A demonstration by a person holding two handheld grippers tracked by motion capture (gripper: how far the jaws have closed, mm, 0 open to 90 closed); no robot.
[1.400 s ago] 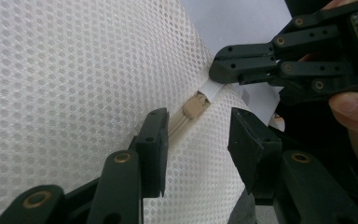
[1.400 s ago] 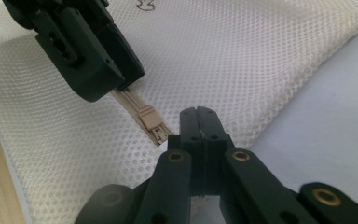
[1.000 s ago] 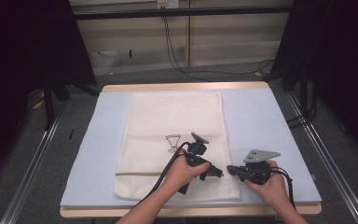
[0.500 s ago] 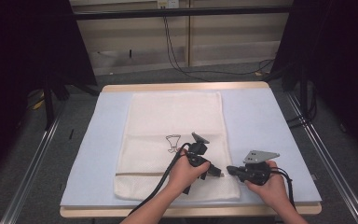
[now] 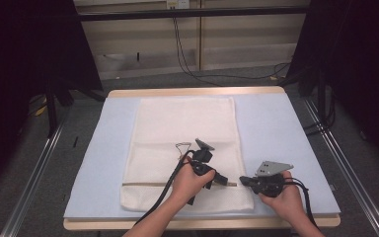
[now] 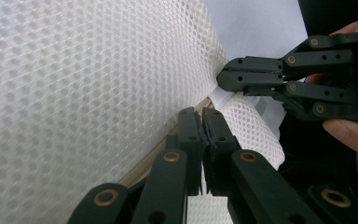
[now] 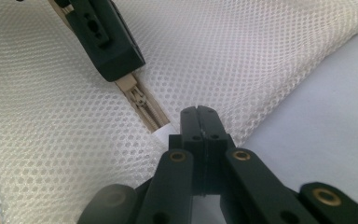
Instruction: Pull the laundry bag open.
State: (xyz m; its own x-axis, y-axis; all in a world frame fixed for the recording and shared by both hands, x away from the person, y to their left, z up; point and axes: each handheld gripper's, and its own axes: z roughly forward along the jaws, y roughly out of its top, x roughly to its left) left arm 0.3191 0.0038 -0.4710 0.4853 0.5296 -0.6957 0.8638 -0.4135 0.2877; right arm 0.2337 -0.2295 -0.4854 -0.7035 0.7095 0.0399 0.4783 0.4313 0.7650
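1. Both claws are pressed together: the left gripper has just been closing onto the beige zipper of the white mesh bag, jaws now clamped at the zipper line.
2. Right gripper pinches the white tab at the zipper's end, jaws tight.
3. That bag lies flat on the pale blue mat, zipper near the person's edge.
4. Claws sit just beside each other, tips facing.

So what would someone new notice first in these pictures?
Probably the big white mesh bag spread flat on the pale blue table cover. Near its right edge, toward the person, two black claws meet at the tan zipper: the left claw is shut on the zipper, and the right claw is shut on the white tab at its end.
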